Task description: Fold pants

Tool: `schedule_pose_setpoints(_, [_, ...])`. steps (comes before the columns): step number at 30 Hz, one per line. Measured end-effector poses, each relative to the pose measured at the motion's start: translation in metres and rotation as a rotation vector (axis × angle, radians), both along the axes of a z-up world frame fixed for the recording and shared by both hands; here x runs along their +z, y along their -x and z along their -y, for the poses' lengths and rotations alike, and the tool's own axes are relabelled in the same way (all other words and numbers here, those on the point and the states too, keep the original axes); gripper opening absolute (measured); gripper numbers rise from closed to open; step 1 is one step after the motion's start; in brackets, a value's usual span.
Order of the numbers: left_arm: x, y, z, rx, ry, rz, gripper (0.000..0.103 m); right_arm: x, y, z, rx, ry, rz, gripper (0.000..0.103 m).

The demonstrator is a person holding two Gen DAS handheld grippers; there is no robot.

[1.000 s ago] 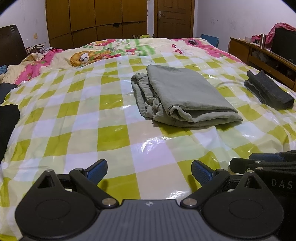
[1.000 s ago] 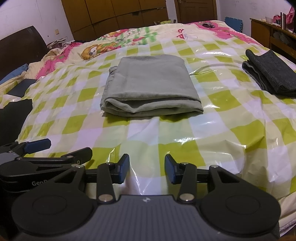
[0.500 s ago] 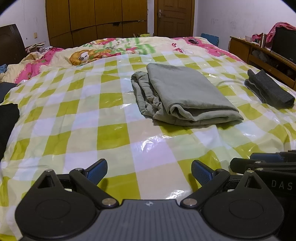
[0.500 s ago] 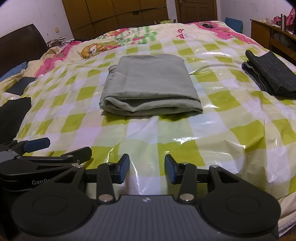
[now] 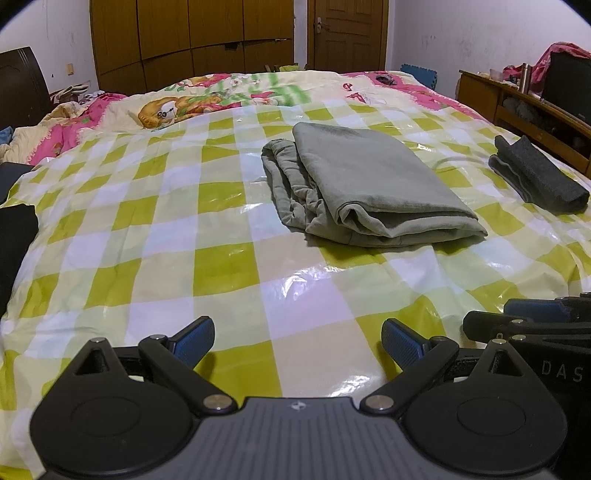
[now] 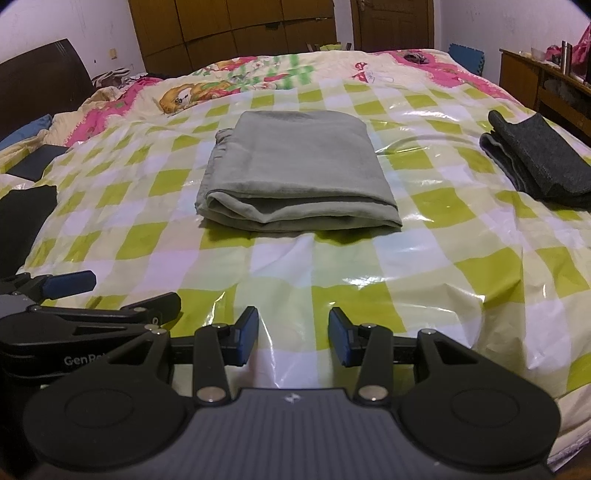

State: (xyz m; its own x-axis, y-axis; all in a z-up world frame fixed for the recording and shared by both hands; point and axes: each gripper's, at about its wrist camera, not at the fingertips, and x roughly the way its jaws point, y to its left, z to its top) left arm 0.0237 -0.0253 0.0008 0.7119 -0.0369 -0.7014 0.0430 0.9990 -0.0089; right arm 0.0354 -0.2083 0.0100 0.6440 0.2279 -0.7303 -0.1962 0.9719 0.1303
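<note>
Pants [image 6: 295, 173] folded, lying well ahead of right tool [image 6: 293, 336], apart.

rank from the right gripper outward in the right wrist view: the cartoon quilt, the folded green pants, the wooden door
1. Folded green pants, straight ahead of the right gripper on the checked cover.
2. Cartoon quilt, behind the pants across the bed.
3. Wooden door, on the far wall.

A black garment [image 5: 14, 251] runs off the left edge in both views; the dark folded cloth [image 6: 539, 162] is clipped at the right wrist view's right edge.
</note>
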Motion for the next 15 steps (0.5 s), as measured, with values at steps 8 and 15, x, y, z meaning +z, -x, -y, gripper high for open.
schedule_pose_setpoints(8, [-0.0023,0.0,0.0023,-0.004,-0.012,-0.005,0.103,0.0003,0.0001,-0.0003,0.0,0.005,0.002,0.044])
schedule_pose_setpoints(15, [-0.0023,0.0001,0.0022,-0.005,-0.014,-0.003,0.103,0.0005,0.0004,-0.0006,0.0,0.009,0.004,0.044])
